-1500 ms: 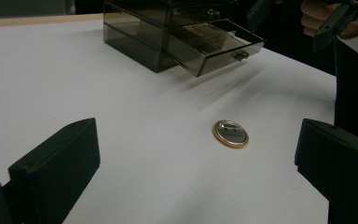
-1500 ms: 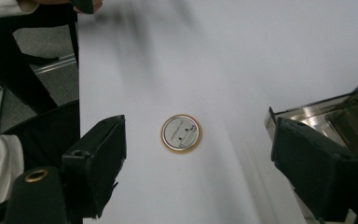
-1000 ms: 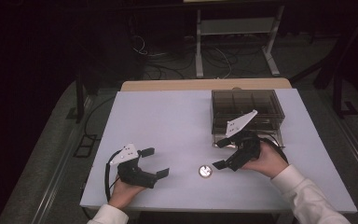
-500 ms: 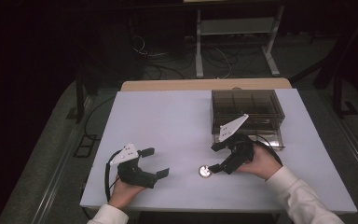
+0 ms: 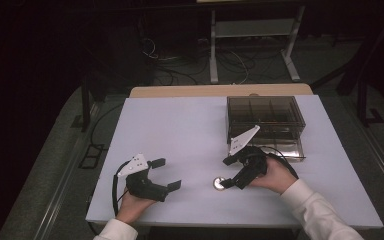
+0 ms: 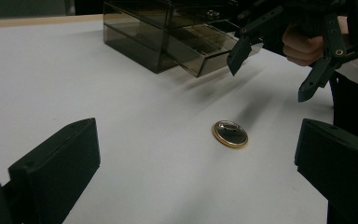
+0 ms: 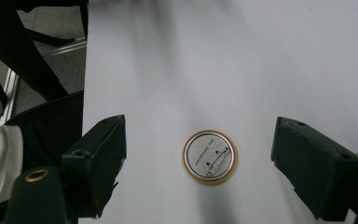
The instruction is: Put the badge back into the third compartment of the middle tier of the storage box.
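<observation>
The right gripper point(image 5: 226, 176) has come down and nearer since one second ago; its spread jaws now stand over the pin badge point(image 5: 219, 183), not touching. The badge lies on the white table point(image 5: 180, 130), near the smoky drawer box point(image 5: 265, 117). The left gripper point(image 5: 166, 175) stays spread and empty.

A smoky drawer box point(image 5: 265, 117) sits on the white table point(image 5: 180, 135); its contents look indistinct.
</observation>
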